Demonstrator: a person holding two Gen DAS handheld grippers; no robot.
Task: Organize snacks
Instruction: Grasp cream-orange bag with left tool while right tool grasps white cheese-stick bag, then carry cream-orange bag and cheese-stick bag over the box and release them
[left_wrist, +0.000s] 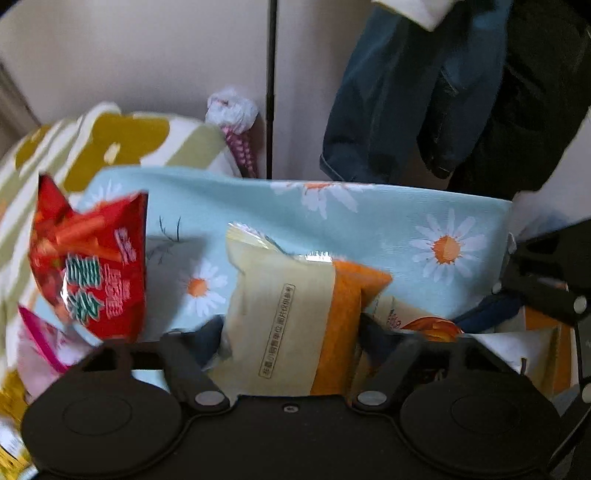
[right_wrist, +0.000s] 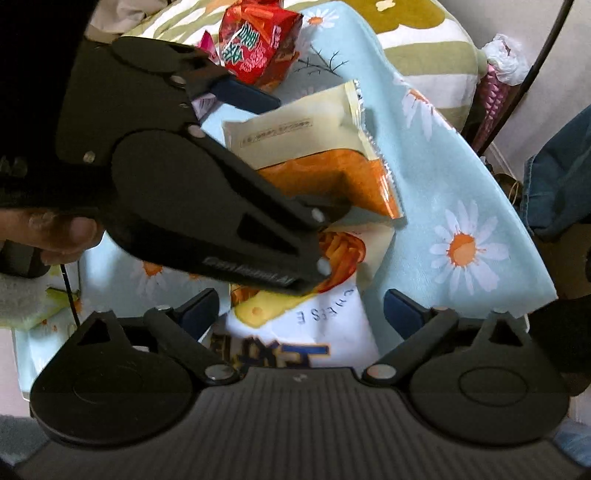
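Observation:
My left gripper (left_wrist: 291, 332) is shut on a cream and orange snack bag (left_wrist: 291, 314), held above the daisy-print blue cloth (left_wrist: 369, 221). The same bag (right_wrist: 317, 147) shows in the right wrist view, clamped in the left gripper (right_wrist: 295, 158). A red snack bag (left_wrist: 92, 266) stands at the left; it also shows in the right wrist view (right_wrist: 255, 40). My right gripper (right_wrist: 301, 310) is open over a white and yellow cheese snack bag (right_wrist: 306, 325) lying on the cloth, its fingers on either side of it.
A pink packet (left_wrist: 40, 350) lies beside the red bag. A green and mustard pillow (left_wrist: 110, 144) sits behind the cloth. Blue jeans (left_wrist: 406, 92) and dark clothes hang at the back right. A thin black pole (left_wrist: 271, 85) stands against the wall.

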